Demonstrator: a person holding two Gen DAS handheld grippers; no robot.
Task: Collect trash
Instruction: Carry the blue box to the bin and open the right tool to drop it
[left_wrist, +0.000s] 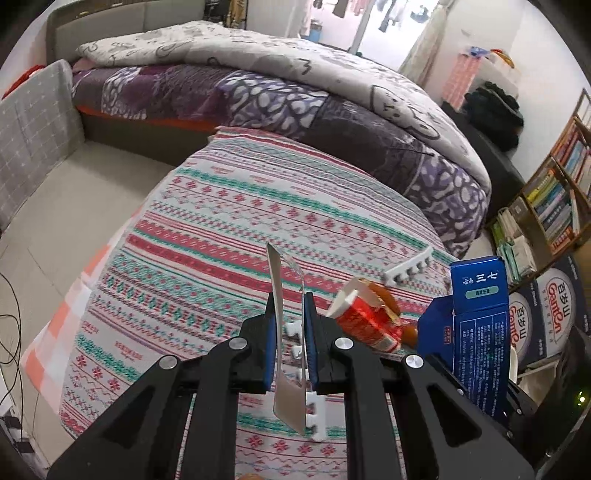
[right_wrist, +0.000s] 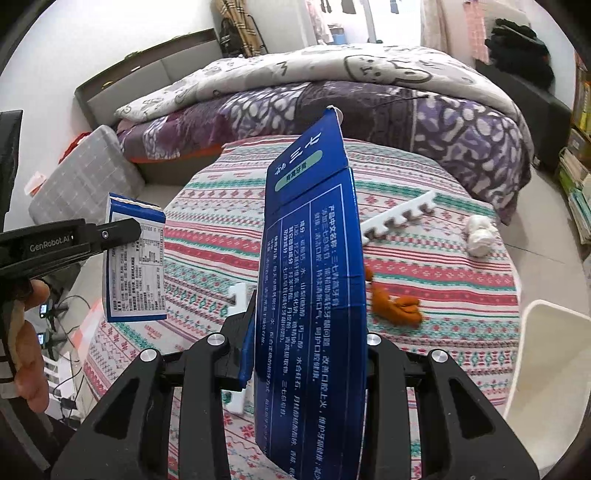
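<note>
Tilting downward over the patterned table (right_wrist: 443, 273), left gripper (left_wrist: 290, 314) pinching a flattened — seemingly milk — carton (left_wrist: 284, 332), right gripper (right_wrist: 310, 332) clamping blue box (right_wrist: 314, 258)

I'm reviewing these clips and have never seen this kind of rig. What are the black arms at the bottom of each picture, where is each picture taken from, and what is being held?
There is no robot here: a person carries a hand-held two-finger gripper in each hand, each with a fisheye camera looking along its fingers. One picture comes from the left gripper, which is shut on a small flattened carton; the right camera shows that carton's printed face. The other comes from the right gripper, shut on a long blue box. Below them is a table under a patterned cloth. On it lie a white comb-like plastic strip, a crumpled white wad, orange peel and a red wrapper. Behind is a bed.
</note>
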